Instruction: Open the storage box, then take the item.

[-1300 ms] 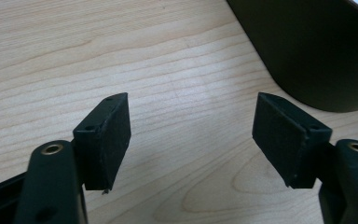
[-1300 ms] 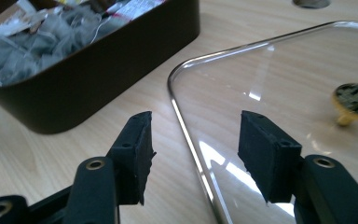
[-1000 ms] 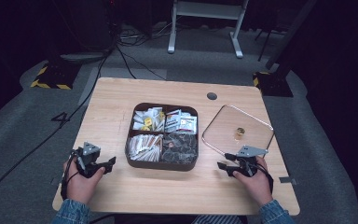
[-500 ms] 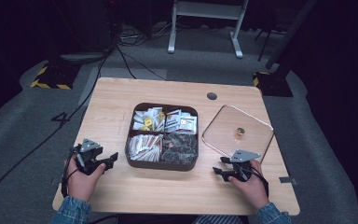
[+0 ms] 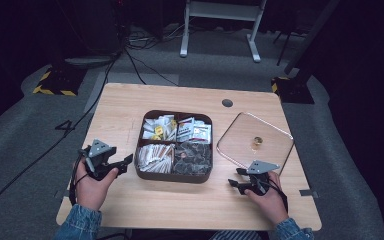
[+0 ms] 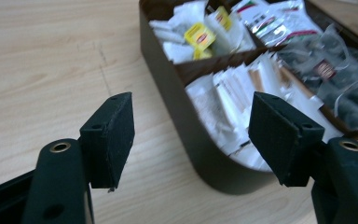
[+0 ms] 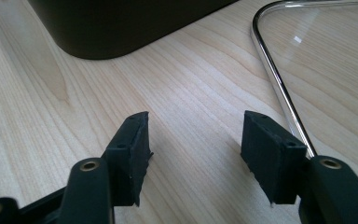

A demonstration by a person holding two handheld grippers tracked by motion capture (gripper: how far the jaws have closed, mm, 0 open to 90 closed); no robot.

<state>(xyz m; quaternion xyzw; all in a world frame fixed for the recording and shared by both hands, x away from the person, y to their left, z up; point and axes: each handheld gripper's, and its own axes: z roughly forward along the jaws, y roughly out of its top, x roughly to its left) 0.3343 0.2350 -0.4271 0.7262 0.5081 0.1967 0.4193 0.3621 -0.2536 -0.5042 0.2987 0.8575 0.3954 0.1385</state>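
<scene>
Dark brown four-compartment tray [image 5: 173,176] of tea bags and sachets, table centre, clear lid [image 5: 240,135] flat beside it

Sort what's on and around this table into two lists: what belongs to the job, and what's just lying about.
Job in hand:
- dark tea box, four compartments of sachets
- clear lid lying beside it, gold knob
- left hand-held gripper, open
- right hand-held gripper, open

Lying about:
- table's cable hole
- floor cables
- white stand behind the table

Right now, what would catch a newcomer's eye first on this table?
The dark four-compartment tray at the table's centre, packed with tea bags and sachets, yellow-tagged ones in its far-left compartment. To its right lies a clear glass lid with a gold knob. An open claw rests on each side: left claw, right claw.
</scene>
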